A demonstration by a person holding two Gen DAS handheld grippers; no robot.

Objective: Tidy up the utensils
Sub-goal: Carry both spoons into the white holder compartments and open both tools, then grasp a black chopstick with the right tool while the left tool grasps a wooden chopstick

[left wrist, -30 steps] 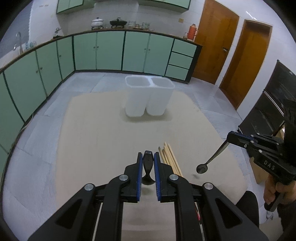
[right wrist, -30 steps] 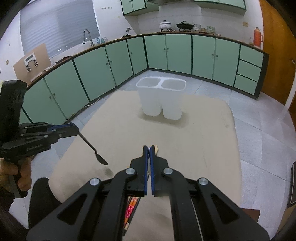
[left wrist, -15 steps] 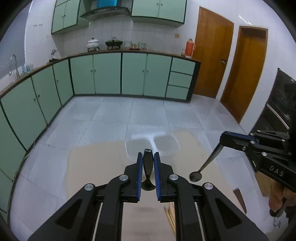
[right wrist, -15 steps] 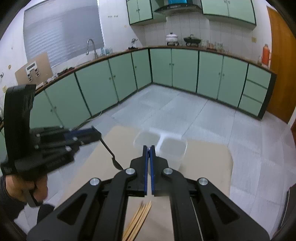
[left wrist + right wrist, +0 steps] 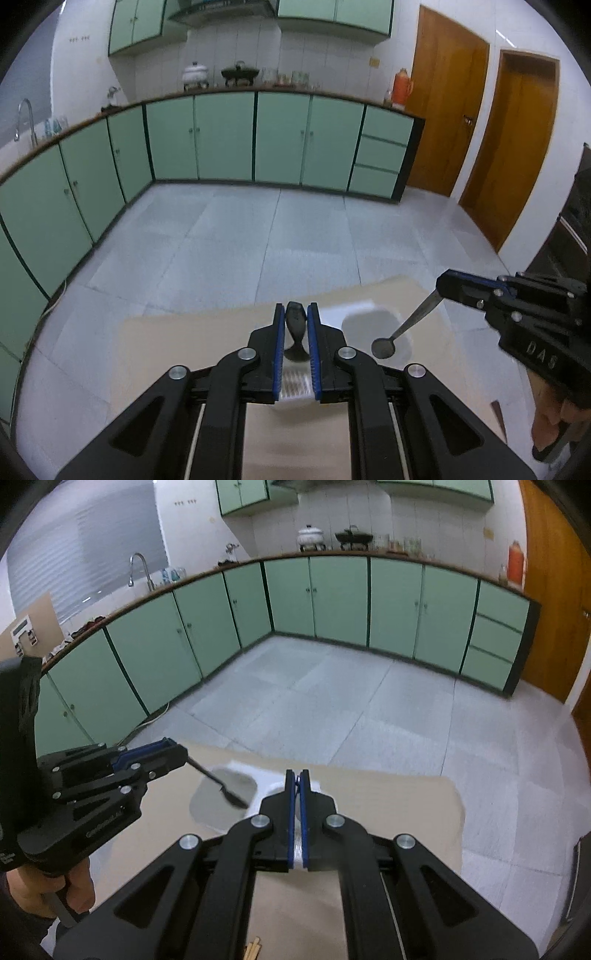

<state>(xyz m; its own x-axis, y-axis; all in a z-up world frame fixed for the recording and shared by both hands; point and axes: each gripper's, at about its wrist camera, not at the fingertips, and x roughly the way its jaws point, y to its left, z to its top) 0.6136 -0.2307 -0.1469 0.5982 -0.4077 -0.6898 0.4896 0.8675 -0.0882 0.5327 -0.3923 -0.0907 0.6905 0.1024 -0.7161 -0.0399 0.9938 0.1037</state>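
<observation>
Left gripper [image 5: 296, 325]: a black spoon [image 5: 295, 334] is clamped between the narrow-set blue pads, bowl hanging over the left compartment of the white two-part holder [image 5: 236, 794] on the beige table [image 5: 388, 794]. Right gripper [image 5: 441, 290]: a metal spoon [image 5: 402, 330] is pinched by the handle, bowl poised above the right compartment. Wooden chopsticks [image 5: 253, 950] are seen at the near edge.
</observation>
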